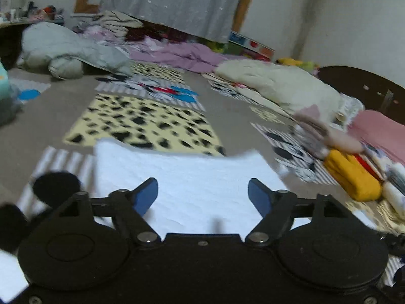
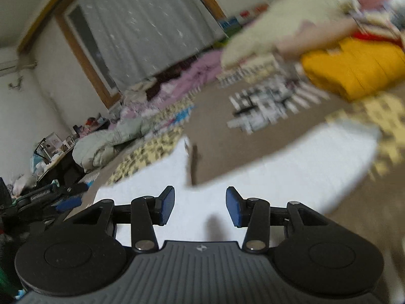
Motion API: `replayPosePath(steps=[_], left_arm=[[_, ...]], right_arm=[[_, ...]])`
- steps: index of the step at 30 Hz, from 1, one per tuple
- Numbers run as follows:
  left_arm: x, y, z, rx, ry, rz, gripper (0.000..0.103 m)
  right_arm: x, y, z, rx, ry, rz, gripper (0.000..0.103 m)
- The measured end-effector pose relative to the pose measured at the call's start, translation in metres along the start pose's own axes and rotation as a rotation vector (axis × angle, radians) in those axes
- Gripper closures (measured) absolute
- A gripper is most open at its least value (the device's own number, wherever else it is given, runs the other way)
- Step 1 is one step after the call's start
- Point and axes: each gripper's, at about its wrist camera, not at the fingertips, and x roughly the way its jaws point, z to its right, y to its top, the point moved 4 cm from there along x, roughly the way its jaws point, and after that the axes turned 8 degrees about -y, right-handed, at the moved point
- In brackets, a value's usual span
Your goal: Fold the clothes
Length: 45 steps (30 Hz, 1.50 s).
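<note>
The left gripper (image 1: 203, 195) stands wide open, holding nothing, low in the frame over a white cloth (image 1: 192, 185) that fills the lower middle. The right gripper (image 2: 200, 206) is also spread, empty, above the same white cloth (image 2: 291, 167), blurred. A spotted yellow mat (image 1: 144, 124) lies beyond; a yellow bundle (image 2: 354, 68) sits upper right.

The right wrist picture is smeared, so the yellow cloth (image 2: 354, 68) at the upper right is fuzzy. The white cloth (image 1: 187, 190) runs under the gripper body at the bottom of the left wrist picture. Small things on the far-left table (image 1: 15, 22) are too tiny to tell.
</note>
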Motion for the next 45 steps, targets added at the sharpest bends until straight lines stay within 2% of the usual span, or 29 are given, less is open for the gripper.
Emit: replayPosePath(steps=[4,7,9,13,21,23,25,27,29,30,31,32,35,41,45], left_arm=[[0.014,-0.009,0.031,0.043,0.018,-0.069,0.023],[0.028,-0.012,0.053,0.026,0.003,-0.129,0.023],[0.039,-0.019,0.066,0.039,0.014,-0.162,0.023],[0.053,-0.020,0.090,0.074,0.002,-0.153,0.023],[0.086,-0.012,0.112,0.098,0.009,-0.178,0.026],[0.100,-0.007,0.115,0.076,0.014,-0.188,0.032],[0.118,-0.005,0.120,0.060,0.015,-0.213,0.033],[0.136,-0.004,0.126,0.070,0.036,-0.243,0.045],[0.151,-0.006,0.130,0.099,0.074,-0.264,0.063],[0.156,-0.007,0.131,0.113,0.093,-0.269,0.070],[0.159,-0.007,0.131,0.118,0.111,-0.272,0.081],[0.157,-0.008,0.128,0.108,0.121,-0.266,0.089],[0.144,-0.005,0.115,0.025,0.090,-0.243,0.095],[0.111,0.007,0.087,-0.105,0.035,-0.182,0.096],[0.087,0.006,0.062,-0.190,0.024,-0.147,0.096]], right_arm=[[-0.009,-0.027,0.011,0.054,0.003,-0.119,0.057],[-0.007,-0.039,0.012,0.069,0.011,-0.172,0.053],[-0.007,-0.040,0.012,0.072,0.018,-0.168,0.053],[-0.004,-0.041,0.015,0.082,0.039,-0.159,0.053],[-0.002,-0.040,0.008,-0.012,0.061,-0.119,0.053],[-0.003,-0.039,0.008,-0.022,0.059,-0.109,0.053],[-0.004,-0.039,0.008,-0.025,0.056,-0.097,0.053],[-0.004,-0.038,0.007,-0.037,0.052,-0.078,0.053],[-0.003,-0.036,0.006,-0.045,0.055,-0.064,0.055],[-0.002,-0.035,0.005,-0.048,0.058,-0.059,0.060],[-0.001,-0.033,0.005,-0.050,0.062,-0.055,0.074],[-0.001,-0.031,0.005,-0.054,0.066,-0.050,0.079],[-0.003,-0.024,0.000,-0.099,0.070,-0.012,0.085],[-0.016,-0.022,-0.037,-0.316,0.128,0.096,0.087],[-0.021,-0.036,-0.070,-0.475,0.185,0.115,0.087]])
